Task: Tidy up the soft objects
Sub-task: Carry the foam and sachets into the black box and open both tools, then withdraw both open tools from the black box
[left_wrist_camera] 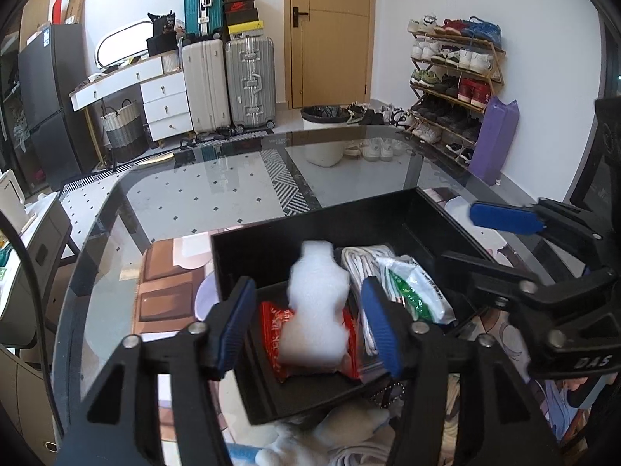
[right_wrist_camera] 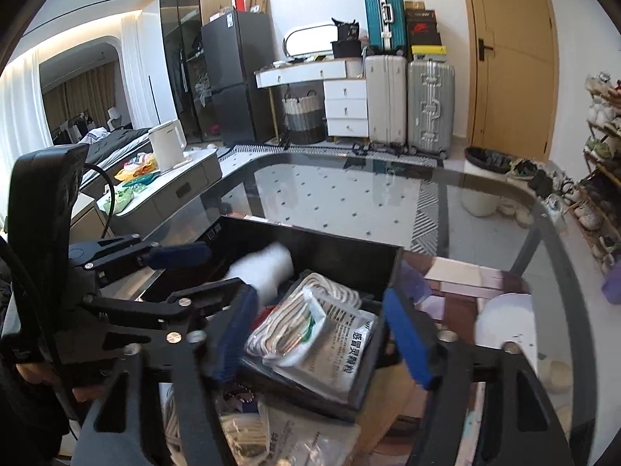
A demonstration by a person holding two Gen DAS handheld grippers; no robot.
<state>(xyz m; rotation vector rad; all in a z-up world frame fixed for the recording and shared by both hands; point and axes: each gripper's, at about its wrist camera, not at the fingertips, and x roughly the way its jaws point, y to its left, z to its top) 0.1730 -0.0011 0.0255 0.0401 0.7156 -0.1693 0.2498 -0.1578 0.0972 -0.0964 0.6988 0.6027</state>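
Note:
A black open box (left_wrist_camera: 310,233) sits on the glass table. Inside lie a white foam piece (left_wrist_camera: 316,306) on a red packet (left_wrist_camera: 271,330), a white coiled cord (left_wrist_camera: 365,260) and a white-green pouch (left_wrist_camera: 419,291). My left gripper (left_wrist_camera: 310,322) is open above the box, its blue pads either side of the foam, not touching it. In the right wrist view my right gripper (right_wrist_camera: 322,334) is open over the box (right_wrist_camera: 330,248), above the cord bundle (right_wrist_camera: 295,322) and pouch (right_wrist_camera: 341,349). The foam (right_wrist_camera: 268,268) looks blurred there.
More soft items lie in front of the box: a plush toy (left_wrist_camera: 349,423), packets (right_wrist_camera: 310,439) and a cord (right_wrist_camera: 174,427). A printed mat (left_wrist_camera: 163,291) covers the table. A white round object (right_wrist_camera: 508,322) sits at right. The table edge (right_wrist_camera: 543,202) curves behind.

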